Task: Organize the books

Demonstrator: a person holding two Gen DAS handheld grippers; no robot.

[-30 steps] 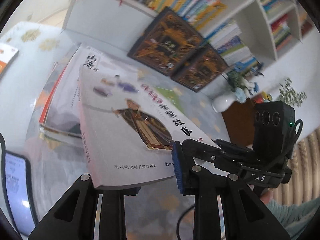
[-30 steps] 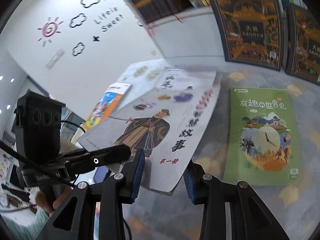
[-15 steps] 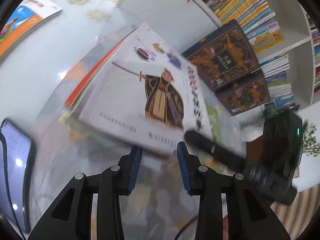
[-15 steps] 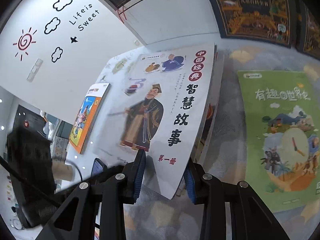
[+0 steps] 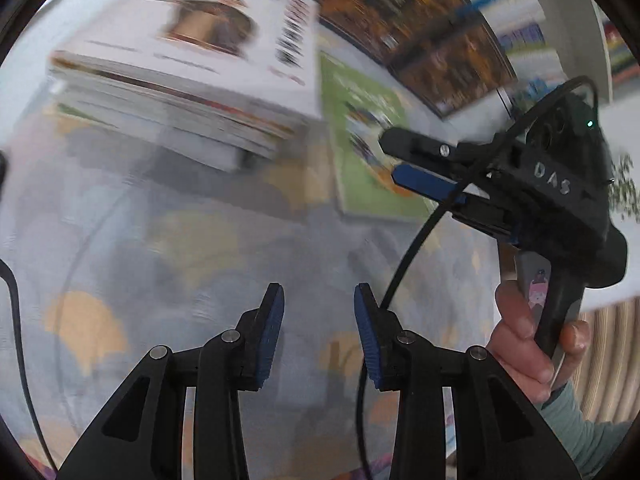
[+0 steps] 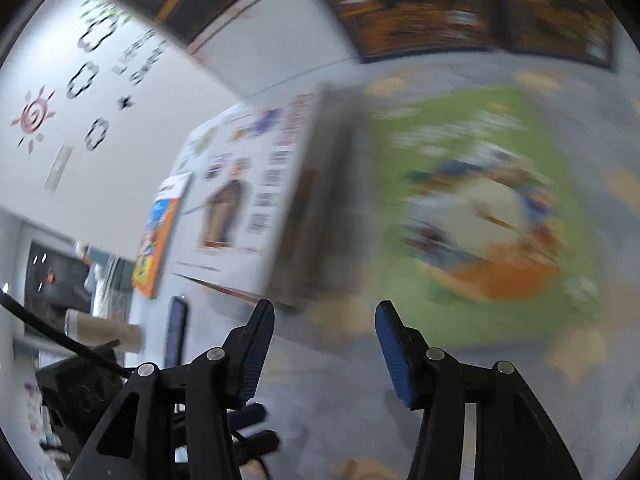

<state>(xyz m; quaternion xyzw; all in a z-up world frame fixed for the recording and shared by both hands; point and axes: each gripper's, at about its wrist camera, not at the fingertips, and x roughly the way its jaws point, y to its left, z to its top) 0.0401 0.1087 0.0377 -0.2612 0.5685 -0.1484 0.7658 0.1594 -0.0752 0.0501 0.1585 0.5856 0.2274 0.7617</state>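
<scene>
A stack of books (image 5: 176,92) topped by a white book with a robed figure (image 5: 208,28) lies on the patterned table; it also shows in the right wrist view (image 6: 244,200). A green book (image 5: 360,136) lies flat to its right, also in the right wrist view (image 6: 480,208). My left gripper (image 5: 319,334) is open and empty, above bare table in front of the stack. My right gripper (image 6: 324,352) is open and empty, near the green book's near-left corner; it shows in the left wrist view (image 5: 390,162) over the green book. Both views are motion-blurred.
Two dark ornate books (image 5: 420,24) lean against a white bookshelf at the back. An orange-and-blue book (image 6: 158,236) lies at the far left of the table, and a phone (image 6: 176,332) near the left edge. A black cable (image 5: 404,264) hangs from the right gripper.
Both grippers let go of the white book, which now lies on the stack. Both have pulled back and opened wider; the right gripper has swung toward the green book.
</scene>
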